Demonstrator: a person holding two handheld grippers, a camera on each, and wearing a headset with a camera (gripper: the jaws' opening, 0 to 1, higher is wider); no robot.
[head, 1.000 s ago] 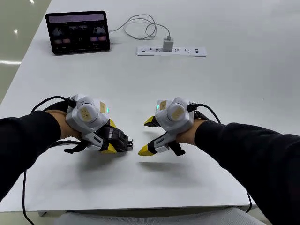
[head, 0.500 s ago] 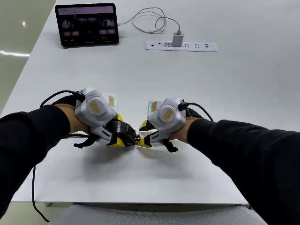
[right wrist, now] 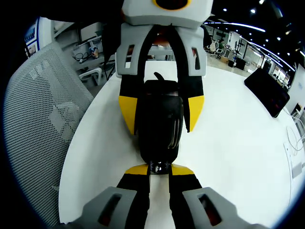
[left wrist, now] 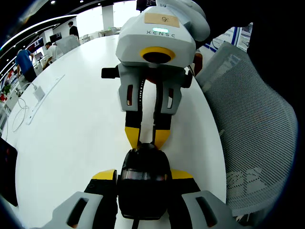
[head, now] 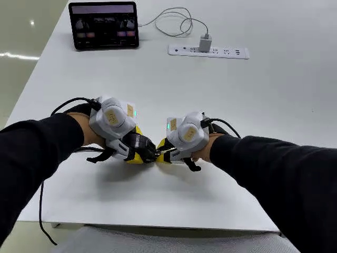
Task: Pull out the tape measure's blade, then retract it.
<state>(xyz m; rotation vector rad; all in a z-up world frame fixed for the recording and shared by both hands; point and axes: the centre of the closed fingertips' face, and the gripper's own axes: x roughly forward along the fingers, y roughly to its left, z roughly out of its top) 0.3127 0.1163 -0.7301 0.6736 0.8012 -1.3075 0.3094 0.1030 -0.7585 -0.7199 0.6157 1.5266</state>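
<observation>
Left gripper (left wrist: pixel 143 174) clamped the black rubber-cased tape measure (left wrist: pixel 144 191); right gripper (right wrist: pixel 159 169), directly opposite, pinched its small metal blade tip (right wrist: pixel 159 166)

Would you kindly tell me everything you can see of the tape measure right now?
The tape measure is a glossy black, plastic-looking case with rounded edges, near the front edge of the white table. The left gripper clamps its sides between yellow-tipped fingers; the right gripper pinches the small metal hook at its mouth. No blade looks drawn out yet.
</observation>
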